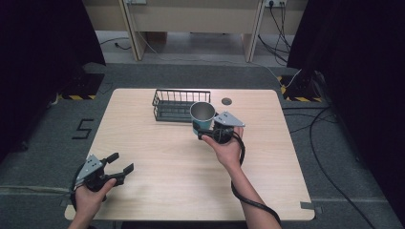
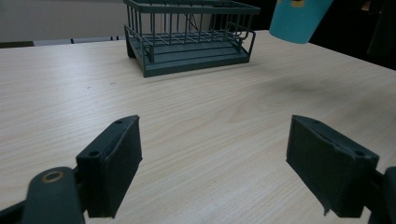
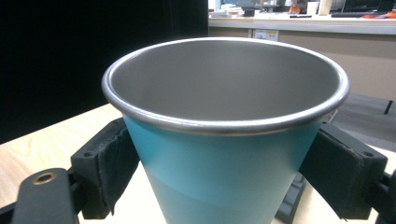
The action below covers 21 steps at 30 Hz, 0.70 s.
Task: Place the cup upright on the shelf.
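A teal cup (image 1: pixel 203 118) with a steel rim and a bare metal inside is held upright above the table, just in front of the wire rack (image 1: pixel 180 105). My right gripper (image 1: pixel 210 130) is shut on the cup (image 3: pixel 224 154), one pad pressed against each side of its wall below the rim. The cup's teal bottom (image 2: pixel 299 19) hangs in the air at the top right of the left gripper view. My left gripper (image 1: pixel 120 163) rests low near the table's front left corner, open, with nothing between its fingers (image 2: pixel 114 168).
The dark wire rack (image 2: pixel 191 35) stands empty at the back middle of the wooden table (image 1: pixel 157 162). A round cable hole (image 1: pixel 227 101) lies to the rack's right. Cables trail over the floor to the right of the table.
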Motion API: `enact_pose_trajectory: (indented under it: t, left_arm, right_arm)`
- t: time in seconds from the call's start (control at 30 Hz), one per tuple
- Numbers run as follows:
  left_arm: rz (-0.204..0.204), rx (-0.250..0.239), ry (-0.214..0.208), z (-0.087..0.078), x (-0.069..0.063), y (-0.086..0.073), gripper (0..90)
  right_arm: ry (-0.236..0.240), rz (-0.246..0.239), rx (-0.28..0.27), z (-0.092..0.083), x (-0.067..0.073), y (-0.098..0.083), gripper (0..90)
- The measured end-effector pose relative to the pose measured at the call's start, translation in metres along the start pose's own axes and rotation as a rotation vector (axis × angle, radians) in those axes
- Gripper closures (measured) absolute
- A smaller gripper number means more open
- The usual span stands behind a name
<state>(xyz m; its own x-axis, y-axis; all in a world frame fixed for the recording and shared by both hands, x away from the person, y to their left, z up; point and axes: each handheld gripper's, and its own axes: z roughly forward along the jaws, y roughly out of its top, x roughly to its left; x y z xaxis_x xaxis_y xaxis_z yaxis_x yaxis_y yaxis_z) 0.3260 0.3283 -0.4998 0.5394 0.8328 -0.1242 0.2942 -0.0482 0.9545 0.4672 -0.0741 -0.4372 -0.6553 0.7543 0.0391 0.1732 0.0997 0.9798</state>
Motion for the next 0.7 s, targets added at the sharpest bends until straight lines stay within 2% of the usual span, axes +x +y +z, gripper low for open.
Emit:
enact_pose_trajectory:
  t: [0.47,0.7]
  left_arm:
    - [-0.002,-0.001,-0.002,0.0,0.0,0.0,17.6]
    - [-0.002,0.0,-0.002,0.0,0.0,0.0,17.6]
  right_arm:
    - [-0.018,0.002,-0.012,0.023,-0.011,0.023,16.3]
    - [-0.027,0.001,-0.024,0.037,-0.016,0.04,16.4]
